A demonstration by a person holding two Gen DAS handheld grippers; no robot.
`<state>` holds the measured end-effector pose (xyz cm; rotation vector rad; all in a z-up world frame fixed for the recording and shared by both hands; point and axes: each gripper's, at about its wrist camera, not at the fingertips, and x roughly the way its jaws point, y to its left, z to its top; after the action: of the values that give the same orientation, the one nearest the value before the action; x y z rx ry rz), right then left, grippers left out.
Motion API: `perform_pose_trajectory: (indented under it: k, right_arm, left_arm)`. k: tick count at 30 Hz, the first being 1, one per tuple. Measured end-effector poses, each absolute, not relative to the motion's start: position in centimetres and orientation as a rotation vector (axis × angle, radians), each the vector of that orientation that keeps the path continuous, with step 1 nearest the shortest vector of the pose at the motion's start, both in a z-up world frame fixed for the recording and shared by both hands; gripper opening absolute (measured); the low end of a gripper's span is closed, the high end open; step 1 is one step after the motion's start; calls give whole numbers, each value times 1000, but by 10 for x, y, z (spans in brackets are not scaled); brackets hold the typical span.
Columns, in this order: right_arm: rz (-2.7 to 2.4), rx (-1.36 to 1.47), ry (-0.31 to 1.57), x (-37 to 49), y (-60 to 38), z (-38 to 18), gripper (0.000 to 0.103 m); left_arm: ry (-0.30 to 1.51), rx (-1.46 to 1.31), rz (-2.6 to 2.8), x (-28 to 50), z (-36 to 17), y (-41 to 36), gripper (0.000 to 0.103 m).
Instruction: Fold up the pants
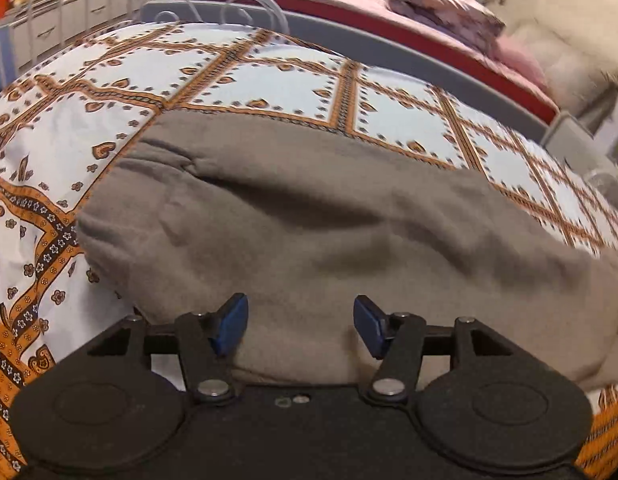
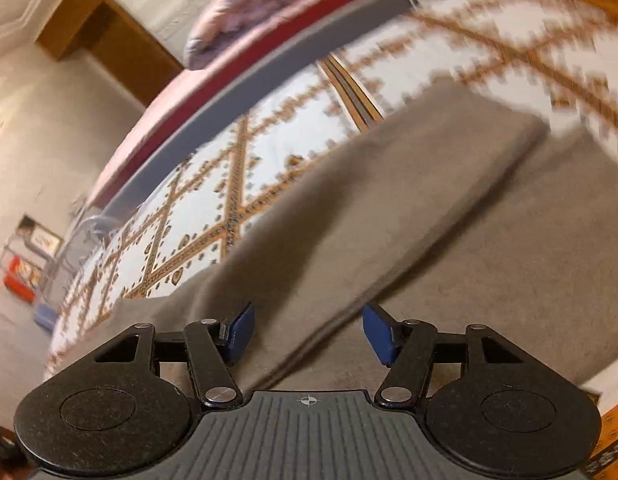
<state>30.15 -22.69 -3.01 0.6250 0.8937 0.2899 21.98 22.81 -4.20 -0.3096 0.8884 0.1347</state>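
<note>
Spreading across the patterned bedsheet (image 1: 269, 76), filling centre and lower right of both views: grey fleece pants (image 1: 309, 232), soft, limp, thick, probably easy to pinch at a folded edge. Lower centre: left gripper (image 1: 301, 330) and right gripper (image 2: 307, 332), blue pads apart, clamping nothing.

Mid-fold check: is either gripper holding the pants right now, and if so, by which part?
Nothing is held. The left gripper and the right gripper both stand open above the grey pants, their blue pads clear of the fabric.
</note>
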Motion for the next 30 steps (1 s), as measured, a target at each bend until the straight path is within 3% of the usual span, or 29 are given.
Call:
perform_pose_trajectory:
  k: [9,11,18,23,25,28,30]
  right_arm:
    - [243,829,913,339,-263,-68,41]
    - [211,797,913,346,-266,-66,5]
    - [257,655,744,289,-277,2,5]
    - [161,693,975,278,-298,-48,5]
    - [174,730,966,284,-310,-56,7]
    - [157,830,898,278,-340,-54,45]
    - [107,847,815,274,-362,-48,45]
  left_arm:
    - [893,-336,127,224,-44,228,55]
    - [892,-334,123,224,-45,229,55]
    - [890,-320,104,220,-45,228,55]
    - [888,-347,107,220,-44,231,55]
    - [891,-340,116,221,-44,229,56]
    - [891,-338,115,221,-44,228,57]
    - [886,-351,113,221,-44,230,57]
